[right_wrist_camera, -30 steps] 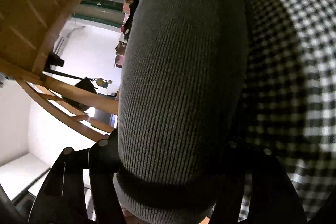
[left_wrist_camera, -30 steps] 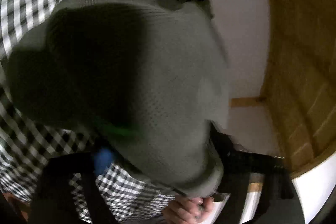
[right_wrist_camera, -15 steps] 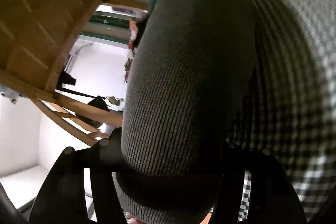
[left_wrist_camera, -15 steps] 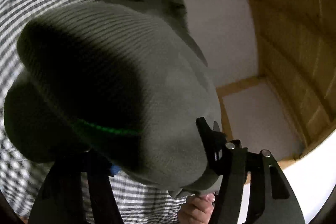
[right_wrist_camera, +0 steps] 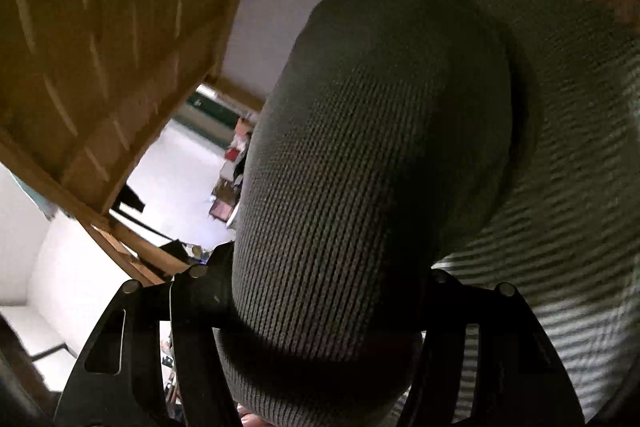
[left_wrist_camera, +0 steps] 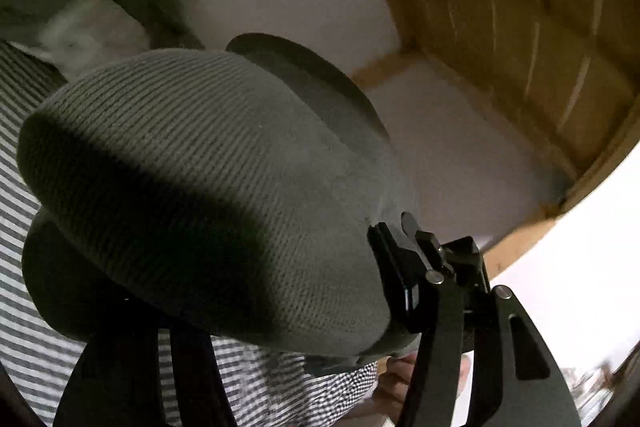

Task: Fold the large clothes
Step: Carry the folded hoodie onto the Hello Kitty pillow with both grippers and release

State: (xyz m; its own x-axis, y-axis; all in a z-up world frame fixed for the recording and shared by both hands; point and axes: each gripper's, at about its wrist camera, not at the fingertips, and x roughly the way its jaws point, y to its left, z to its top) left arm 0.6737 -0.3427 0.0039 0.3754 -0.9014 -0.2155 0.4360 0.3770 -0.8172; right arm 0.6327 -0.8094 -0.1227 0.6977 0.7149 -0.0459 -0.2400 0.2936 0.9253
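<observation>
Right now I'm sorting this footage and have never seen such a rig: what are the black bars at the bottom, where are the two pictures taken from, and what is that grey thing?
No robot here: a person carries a hand-held two-finger gripper in each hand, each with a fisheye camera looking along its fingers. The black bars are those fingers. In the left wrist view, the left gripper is closed on a grey ribbed knit garment, which bulges over the lens. In the right wrist view, the right gripper clamps the same kind of knit. Behind it lies black-and-white checked cloth, blurred. Both cameras tilt upward toward a wooden slatted structure and white walls.
</observation>
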